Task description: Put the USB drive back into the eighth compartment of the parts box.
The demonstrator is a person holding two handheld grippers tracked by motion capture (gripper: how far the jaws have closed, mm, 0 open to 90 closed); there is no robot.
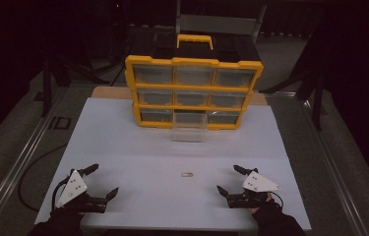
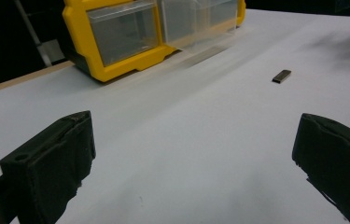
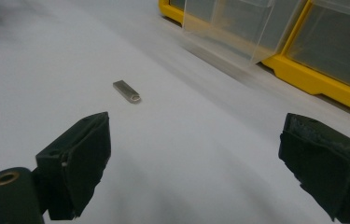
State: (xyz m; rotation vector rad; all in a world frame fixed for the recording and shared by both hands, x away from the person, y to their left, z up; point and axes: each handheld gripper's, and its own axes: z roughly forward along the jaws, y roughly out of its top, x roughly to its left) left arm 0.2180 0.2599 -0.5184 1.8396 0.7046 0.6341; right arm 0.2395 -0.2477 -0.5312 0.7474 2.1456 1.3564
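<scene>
A small flat metal piece point(image 1: 187, 174) point(image 2: 282, 76) point(image 3: 127, 91) lies on the white table top point(image 1: 138, 147) between my two grippers. A yellow organiser point(image 1: 193, 92) with clear drawers stands at the back; its bottom middle drawer point(image 1: 189, 126) point(image 2: 196, 23) point(image 3: 228, 25) is pulled out. My left gripper point(image 1: 104, 180) point(image 2: 193, 154) rests near the front left, jaws wide apart with nothing between them. My right gripper point(image 1: 229, 180) point(image 3: 193, 163) rests near the front right, also open and empty. Both point inward toward the metal piece, well short of it.
A yellow carry handle point(image 1: 194, 40) tops the organiser. Dark floor, metal rails point(image 1: 19, 162) and a cable point(image 1: 29, 172) lie left of the table. Stand legs point(image 1: 315, 88) rise at the right. The room around is dark.
</scene>
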